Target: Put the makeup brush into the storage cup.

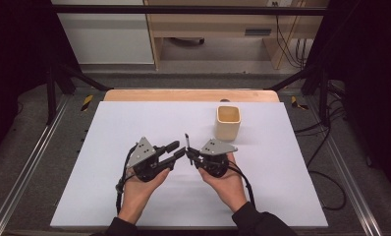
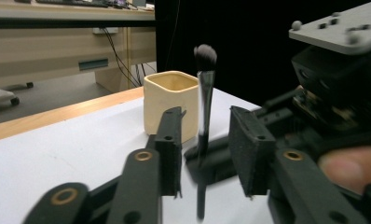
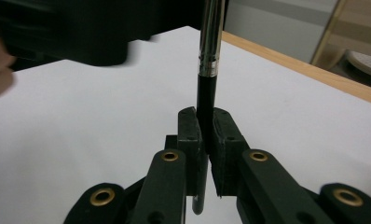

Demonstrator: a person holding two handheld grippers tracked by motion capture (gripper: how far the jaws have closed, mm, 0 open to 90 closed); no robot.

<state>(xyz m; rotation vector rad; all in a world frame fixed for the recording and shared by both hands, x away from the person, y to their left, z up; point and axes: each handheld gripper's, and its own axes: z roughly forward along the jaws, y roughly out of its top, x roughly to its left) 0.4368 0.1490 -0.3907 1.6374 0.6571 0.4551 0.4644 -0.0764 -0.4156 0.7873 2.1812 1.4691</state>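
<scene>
Scene: a person is sitting at a white tabletop (image 1: 134, 128), w/ a handheld gripper in each hand, both meeting near the middle.
Brush: a makeup brush (image 1: 187, 143) is standing upright betw. the two grippers, above the tabletop; dark bristle head up top in the left gripper view (image 2: 205, 55), silver ferrule below it, black handle lowest.
Right gripper: the right gripper (image 1: 189, 156) is clamping the brush; in its own view (image 3: 205, 135) the fingers (image 3: 189, 135) are pressing tight on the black handle from both sides, handle end poking out below them.
Left gripper: the left gripper (image 1: 176, 150) is pointing toward the right one, tips nearly meeting it; in its own view (image 2: 204, 149) the fingers (image 2: 172, 144) are standing partly apart, w/ the brush handle in the gap betw. them and not pressed by either pad.
Hands: left hand (image 1: 137, 189) and right hand (image 1: 230, 184) are coming in from the near edge, dark sleeves at the wrists.
Cup: a cream square cup (image 1: 228, 123) is sitting on the tabletop, beyond and to the right of the right gripper, apart from the brush; it is showing behind the brush in the left gripper view (image 2: 169, 100).
Cables: black cables are trailing from both grippers back toward the person.
</scene>
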